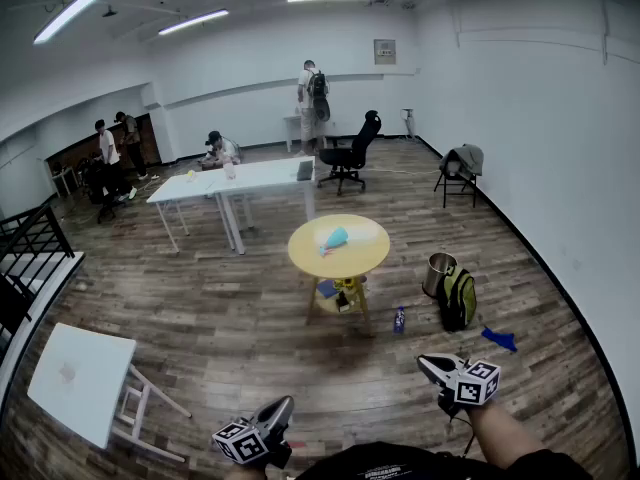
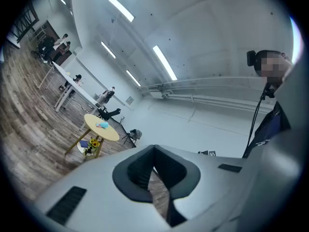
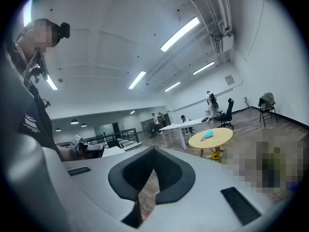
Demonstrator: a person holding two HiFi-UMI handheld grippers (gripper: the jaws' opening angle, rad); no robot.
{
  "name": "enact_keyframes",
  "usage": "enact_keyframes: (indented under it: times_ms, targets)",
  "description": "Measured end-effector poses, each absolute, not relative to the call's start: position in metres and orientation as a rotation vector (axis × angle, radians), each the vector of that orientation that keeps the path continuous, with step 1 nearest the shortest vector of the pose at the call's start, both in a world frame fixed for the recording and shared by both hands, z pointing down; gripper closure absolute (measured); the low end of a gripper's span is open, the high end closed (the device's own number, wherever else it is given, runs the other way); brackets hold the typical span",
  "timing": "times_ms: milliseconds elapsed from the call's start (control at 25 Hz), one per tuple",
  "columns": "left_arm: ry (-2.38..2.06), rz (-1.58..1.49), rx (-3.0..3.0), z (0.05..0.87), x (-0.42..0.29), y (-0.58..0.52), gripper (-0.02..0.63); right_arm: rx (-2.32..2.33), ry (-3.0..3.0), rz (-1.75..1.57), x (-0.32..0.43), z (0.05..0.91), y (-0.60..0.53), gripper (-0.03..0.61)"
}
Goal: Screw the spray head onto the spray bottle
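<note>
A light blue spray bottle (image 1: 334, 238) lies on its side on the round yellow table (image 1: 362, 251), a few steps ahead of me. From here I cannot tell its spray head apart from it. Both grippers are held low near my body, far from the table. My left gripper (image 1: 284, 406) is shut with nothing in it, and so is my right gripper (image 1: 424, 362). The left gripper view shows its jaws (image 2: 154, 166) closed, with the table (image 2: 110, 134) and bottle (image 2: 102, 125) small in the distance. In the right gripper view the jaws (image 3: 153, 171) meet too, with the bottle (image 3: 208, 135) far off.
Wood floor lies between me and the table. A metal bin (image 1: 438, 273), a green backpack (image 1: 459, 297), a small bottle (image 1: 399, 319) and a blue cloth (image 1: 499, 339) sit on the floor at right. A white side table (image 1: 80, 383) stands at left. Long white desks (image 1: 240, 180), a chair (image 1: 350, 153) and several people are farther back.
</note>
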State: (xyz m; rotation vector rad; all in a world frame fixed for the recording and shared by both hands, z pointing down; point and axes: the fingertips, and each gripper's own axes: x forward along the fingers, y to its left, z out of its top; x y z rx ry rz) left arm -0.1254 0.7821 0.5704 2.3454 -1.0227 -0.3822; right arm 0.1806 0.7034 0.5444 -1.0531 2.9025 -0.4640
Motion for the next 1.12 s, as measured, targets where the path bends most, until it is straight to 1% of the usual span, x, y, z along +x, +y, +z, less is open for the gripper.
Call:
enact_keyframes:
  times_ms: [1120]
  targets:
    - [-0.995, -0.392, 2.325, 0.5720, -0.1251, 0.7822, 0.601, -1.055, 2.911, -0.475, 0.1804, 0.5457, 0.7033, 0.568]
